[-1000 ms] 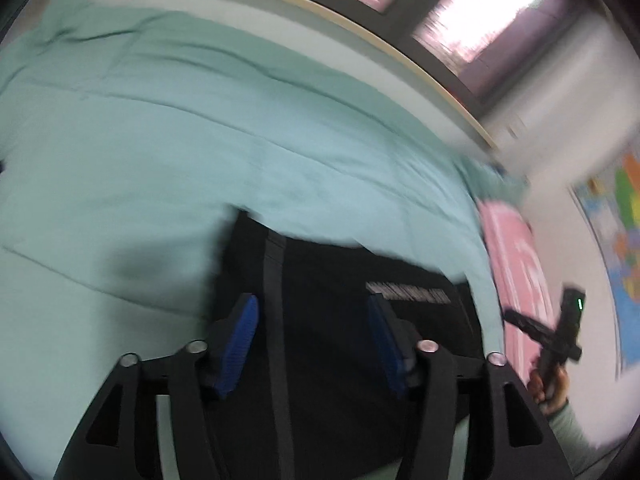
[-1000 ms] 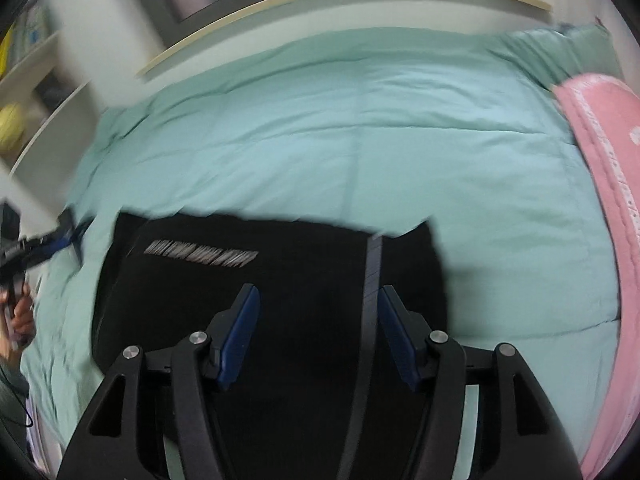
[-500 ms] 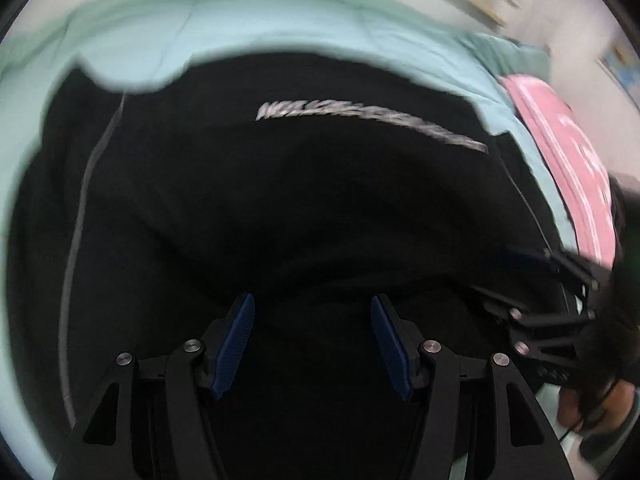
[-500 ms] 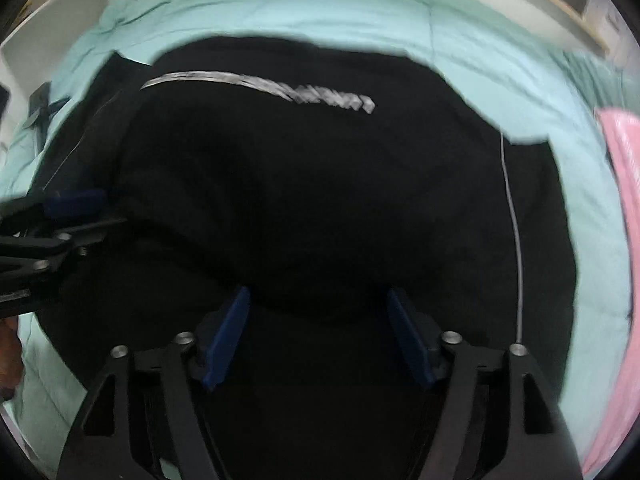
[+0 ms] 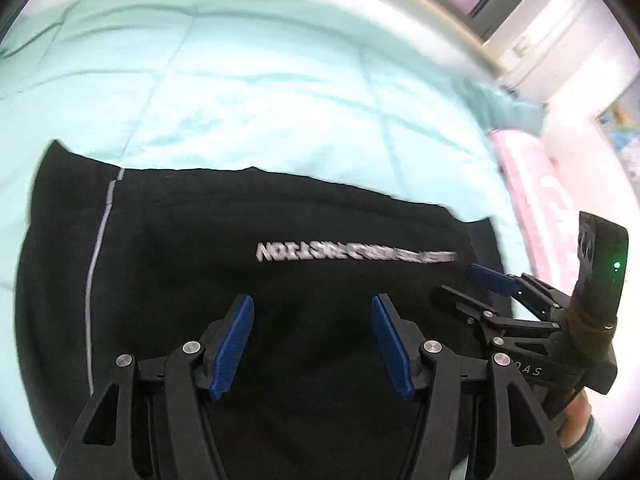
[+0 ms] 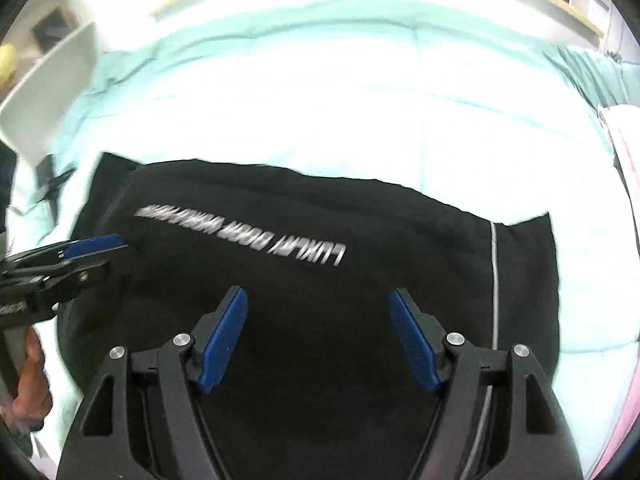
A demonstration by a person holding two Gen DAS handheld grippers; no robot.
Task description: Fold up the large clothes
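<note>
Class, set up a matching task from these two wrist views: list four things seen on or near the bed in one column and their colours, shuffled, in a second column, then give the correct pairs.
Things
1. Large folded garment with white lettering
2. Quilted bed cover
3. Pads on the fingers of the left gripper
4. Striped blanket at the bed's right edge

Colours
A. Pink
B. Blue
C. Black
D. Pale mint green

Pairs: 1-C, 2-D, 3-B, 4-A
</note>
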